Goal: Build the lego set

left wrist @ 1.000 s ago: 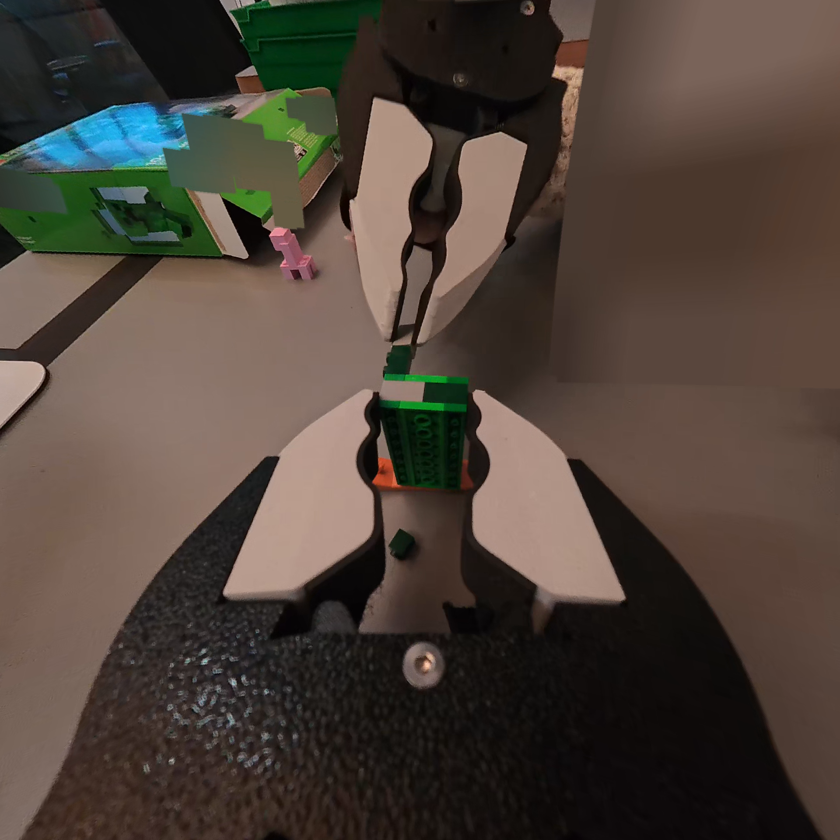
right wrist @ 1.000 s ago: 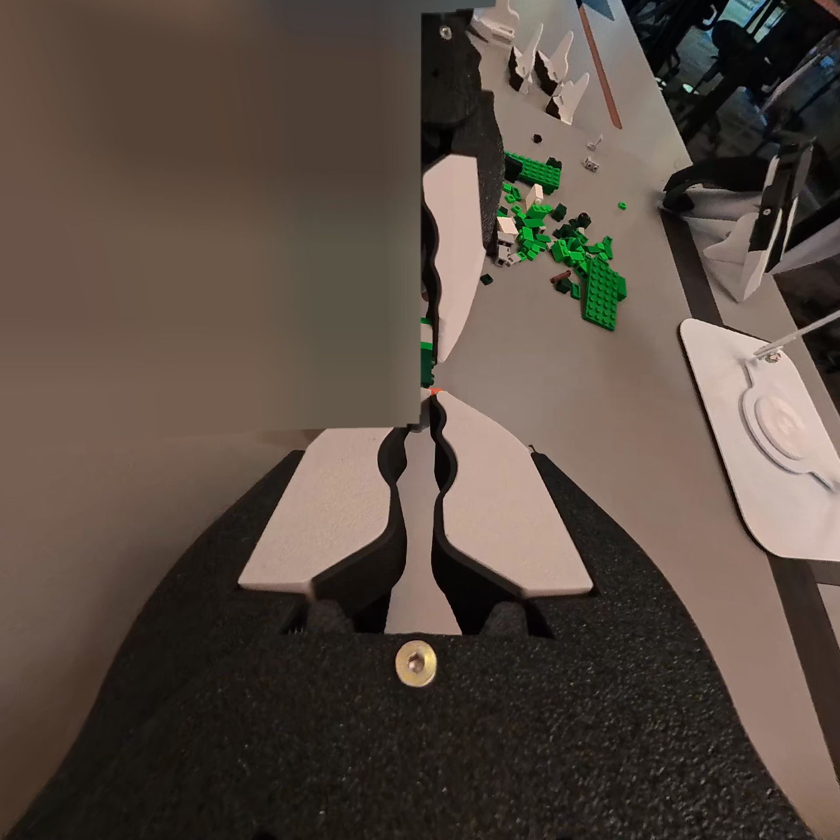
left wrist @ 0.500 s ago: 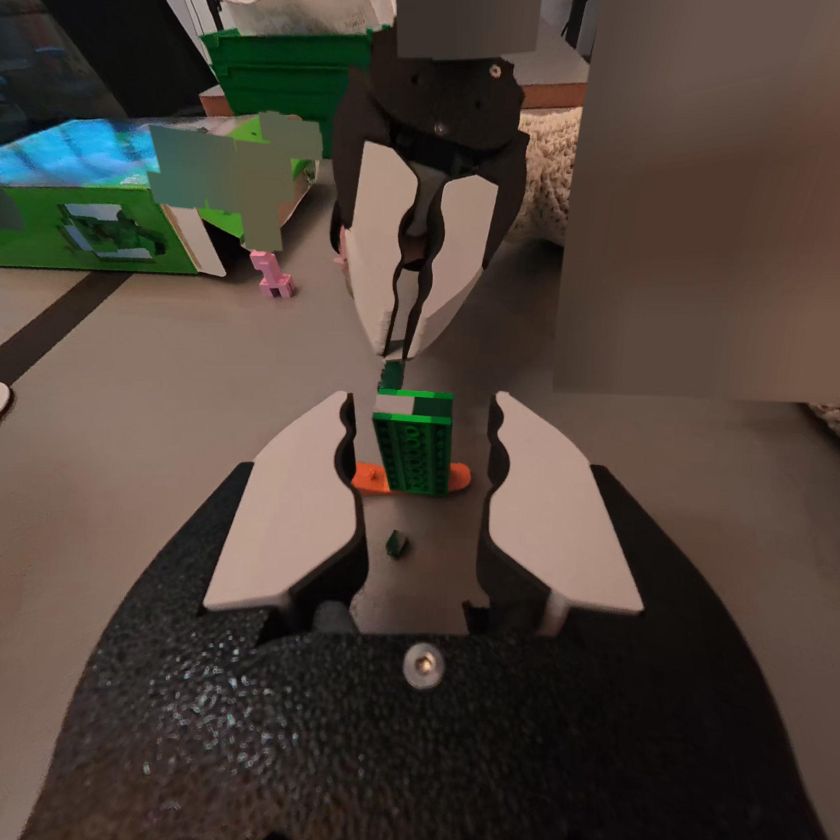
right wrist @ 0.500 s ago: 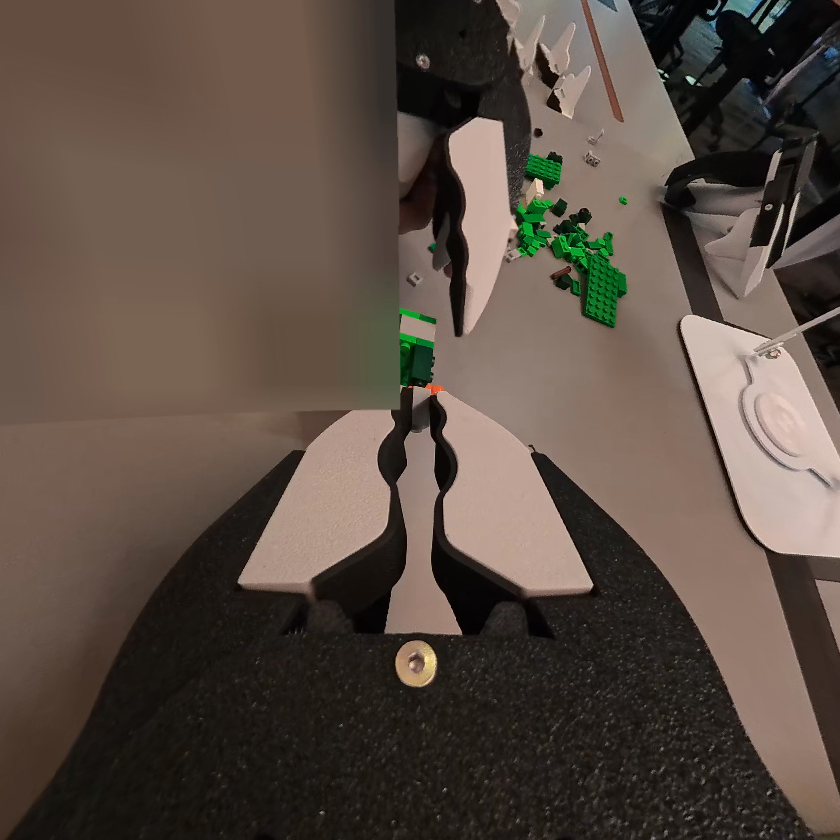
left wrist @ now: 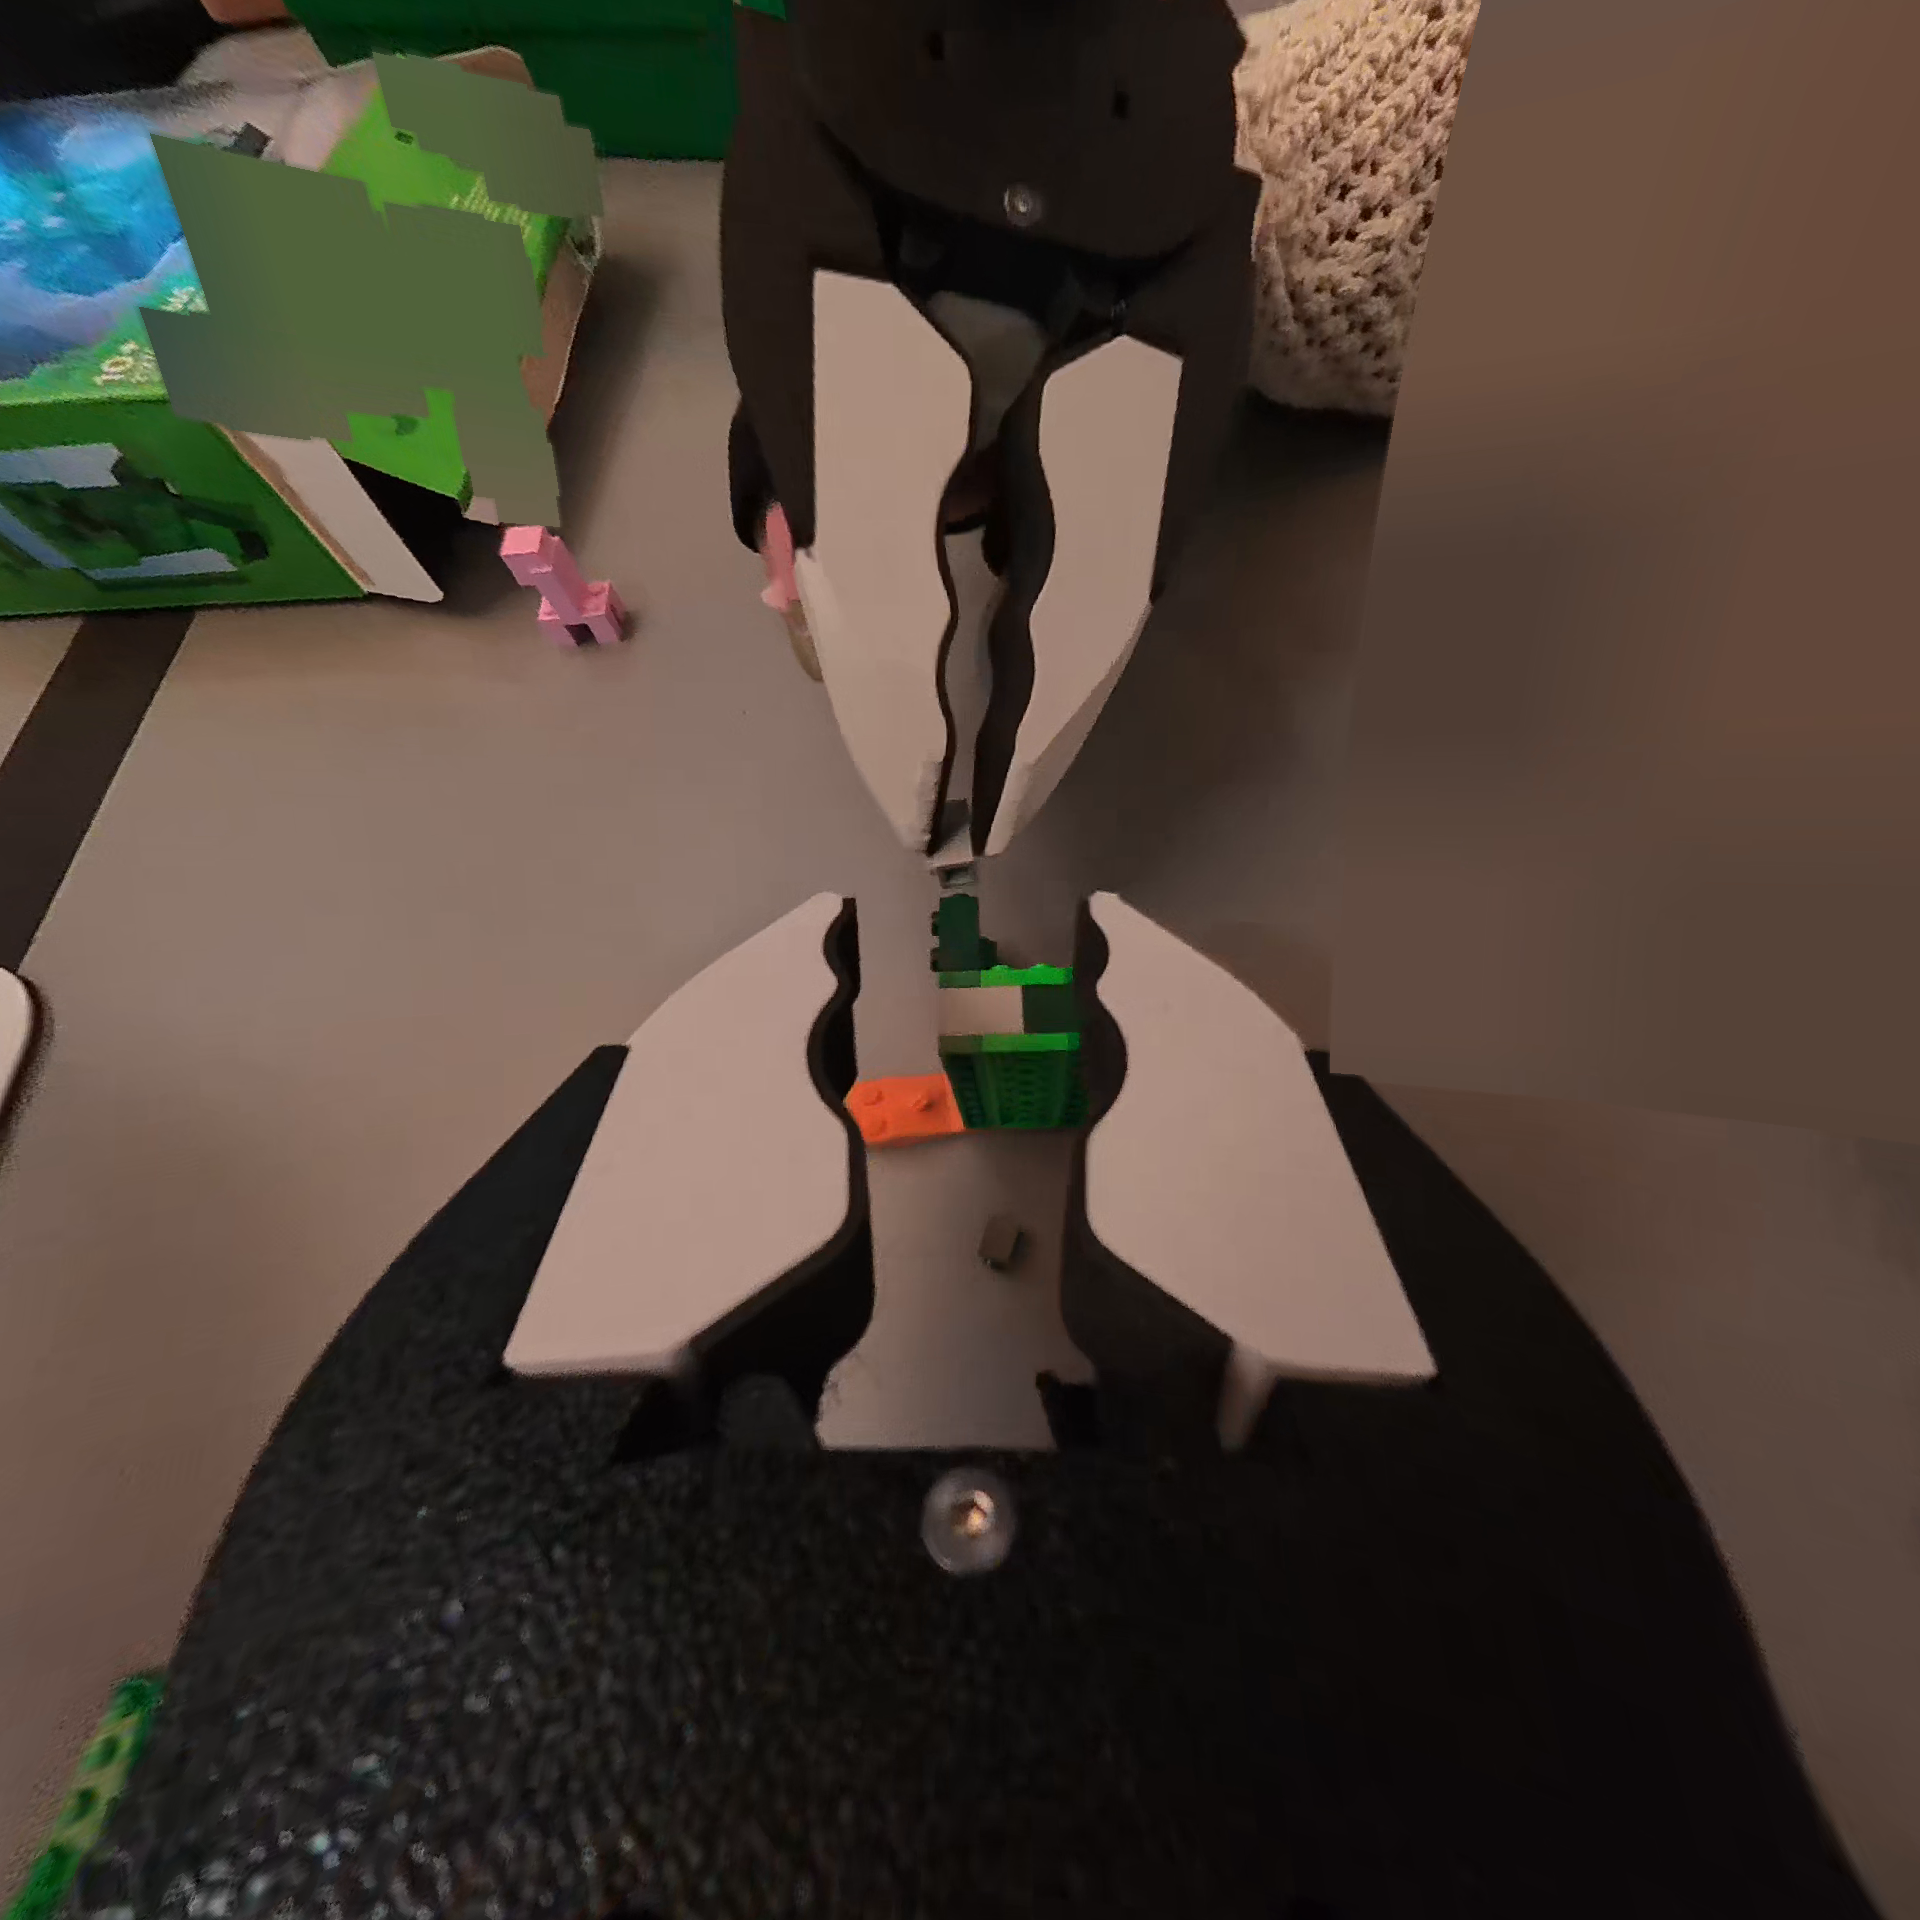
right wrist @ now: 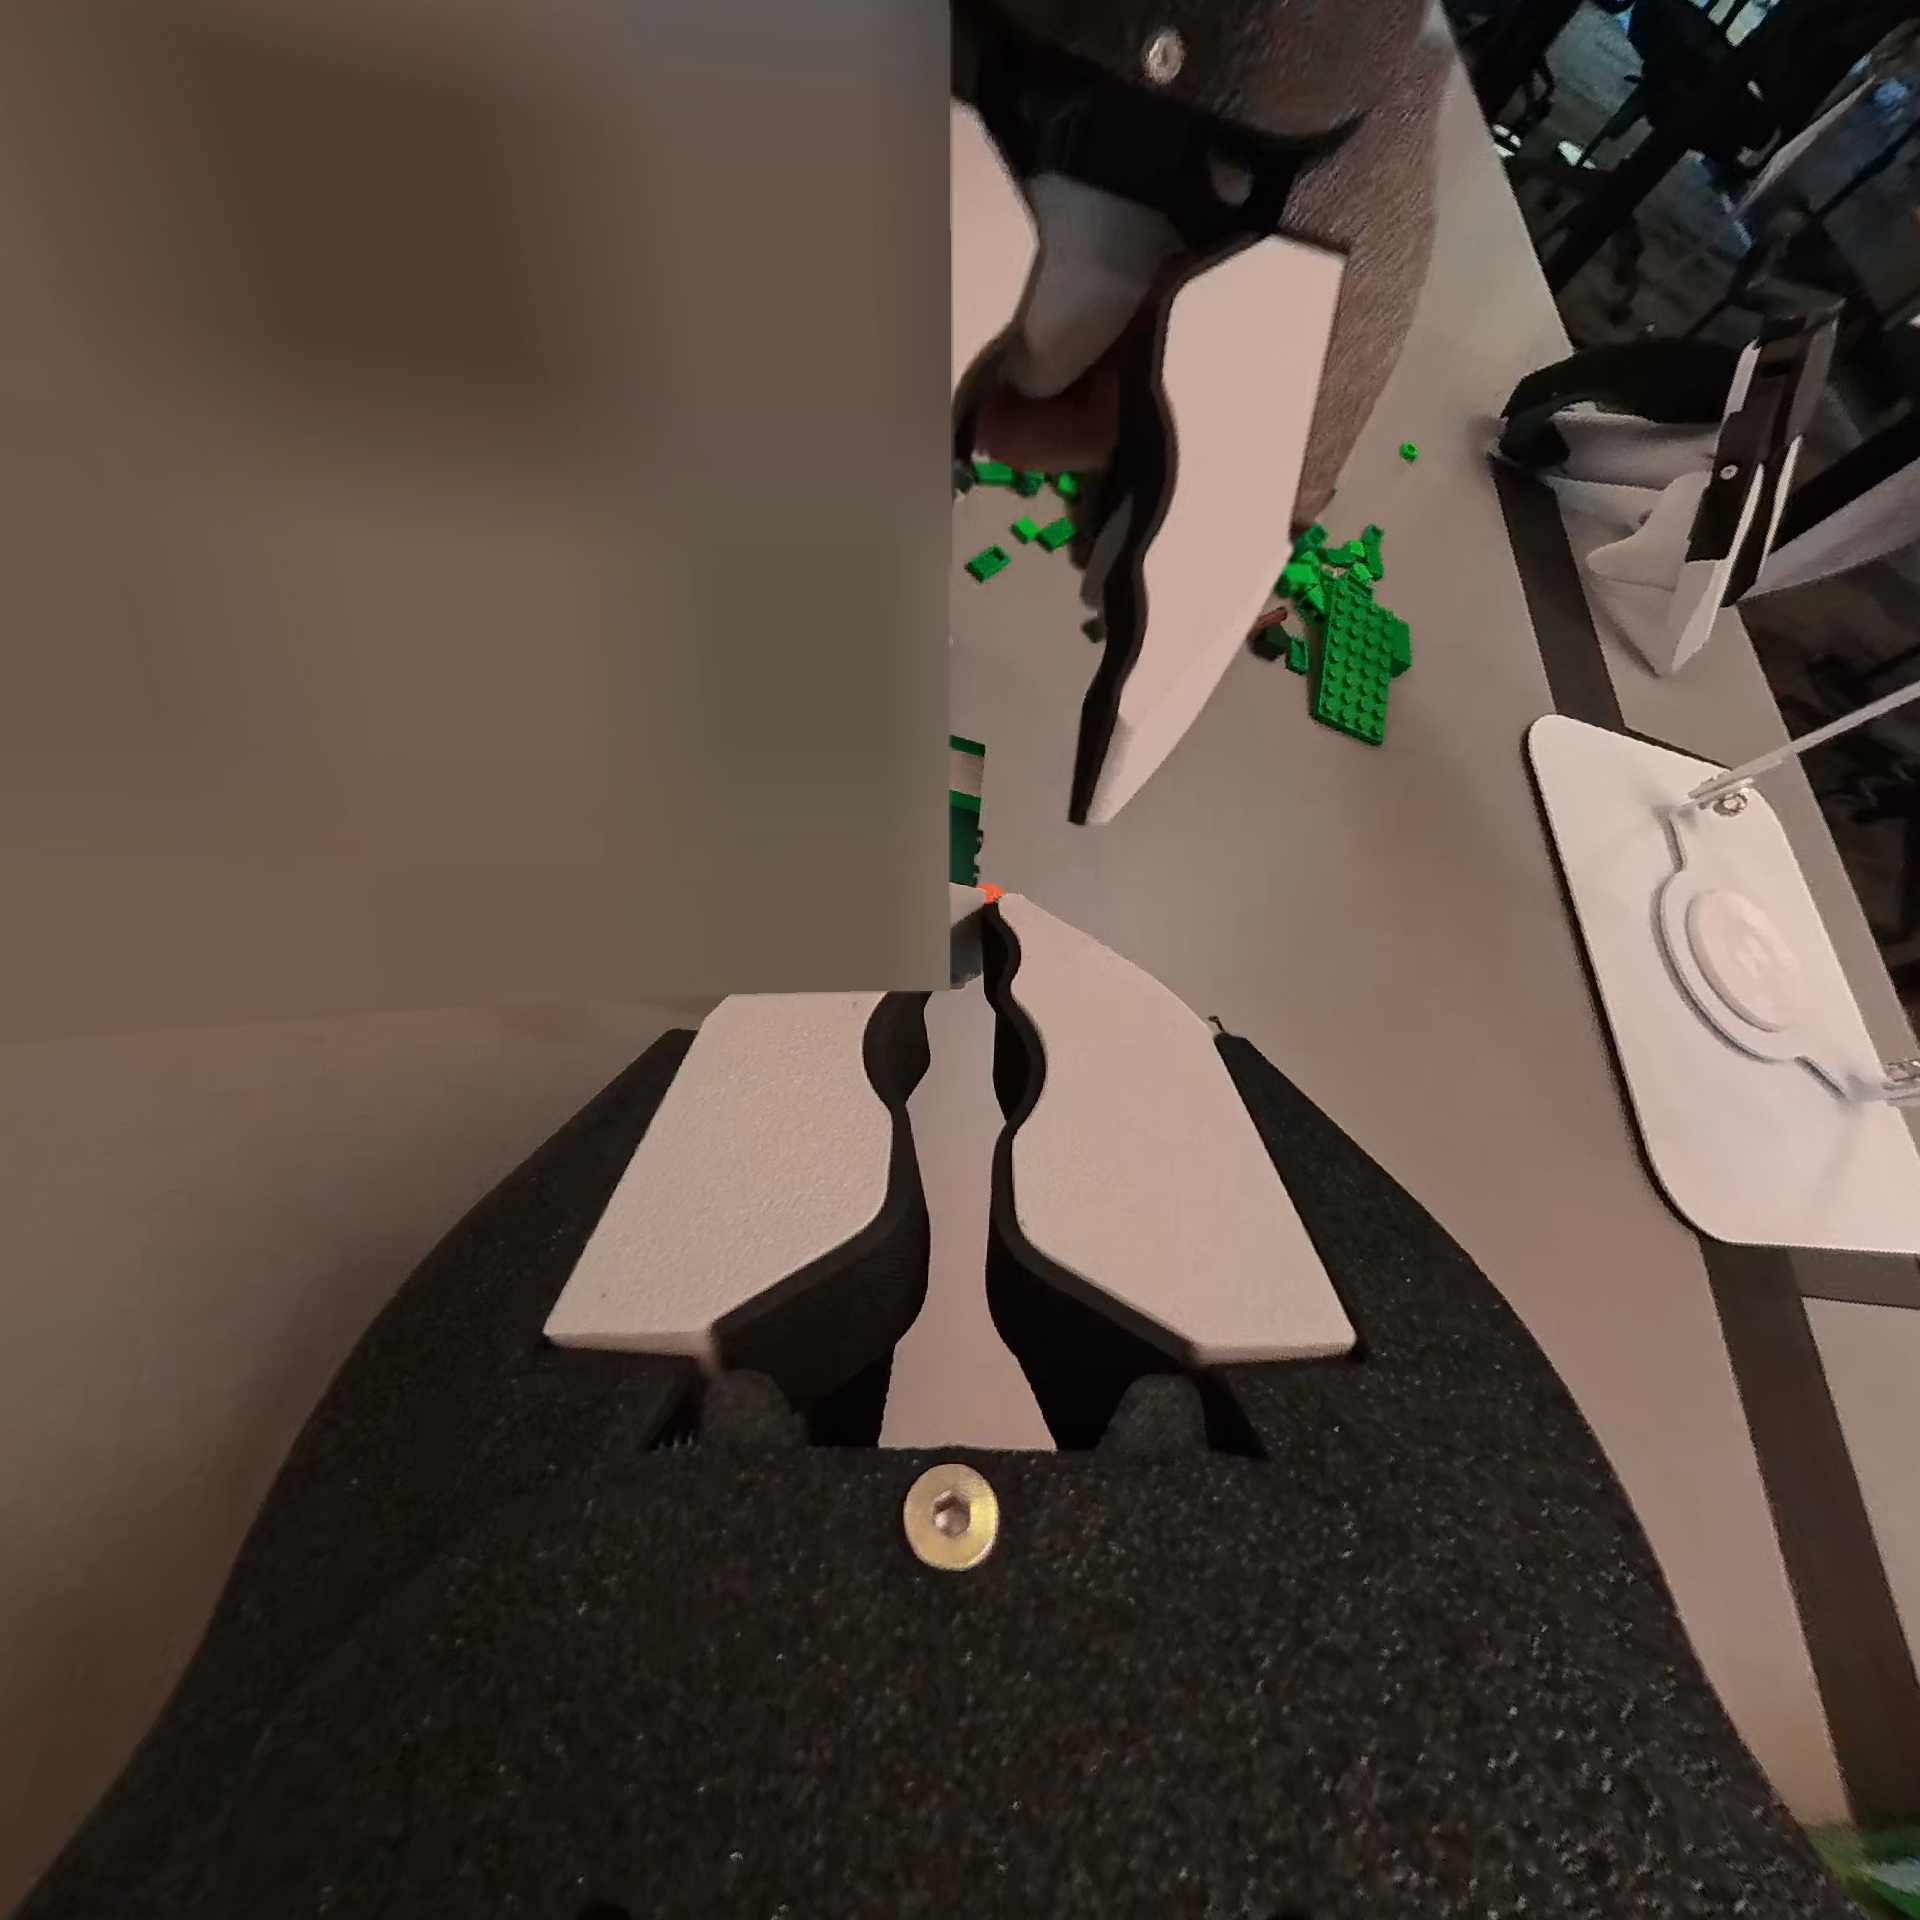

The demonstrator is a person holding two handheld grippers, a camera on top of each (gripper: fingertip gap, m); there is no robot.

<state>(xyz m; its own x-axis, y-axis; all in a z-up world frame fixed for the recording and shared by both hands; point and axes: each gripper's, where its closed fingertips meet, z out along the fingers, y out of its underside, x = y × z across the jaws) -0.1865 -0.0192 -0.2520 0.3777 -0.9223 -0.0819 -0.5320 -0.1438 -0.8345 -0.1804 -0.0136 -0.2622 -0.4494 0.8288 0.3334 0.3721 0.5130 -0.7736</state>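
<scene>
Change since a second ago: left gripper [left wrist: 966, 1018] has let go of the green build [left wrist: 1006, 1049] and backed off; the build now sits toward its right finger, not centred.
Desk [left wrist: 416, 883]: grey, carrying everything; green set box [left wrist: 156, 488] at far left, loose green bricks [right wrist: 1340, 613] well apart in the right wrist view.
Left gripper fingers: spread wide, holding nothing, one either side of the build.
Right gripper [left wrist: 958, 831]: comes in from the far side, fingers nearly closed on a small grey piece [left wrist: 954, 844] at their tips.
Green build: upright on an orange plate [left wrist: 902, 1110] on the desk, a dark green stub [left wrist: 961, 933] on top, just under the grey piece.
Pink figure [left wrist: 566, 592]: standing near the box.
Stray small piece [left wrist: 1003, 1242]: on the desk between the left fingers.
Risk: pressing the grey piece down with nothing bracing the build could tip or slide it; a thin tip grip may also let the piece twist or drop.
</scene>
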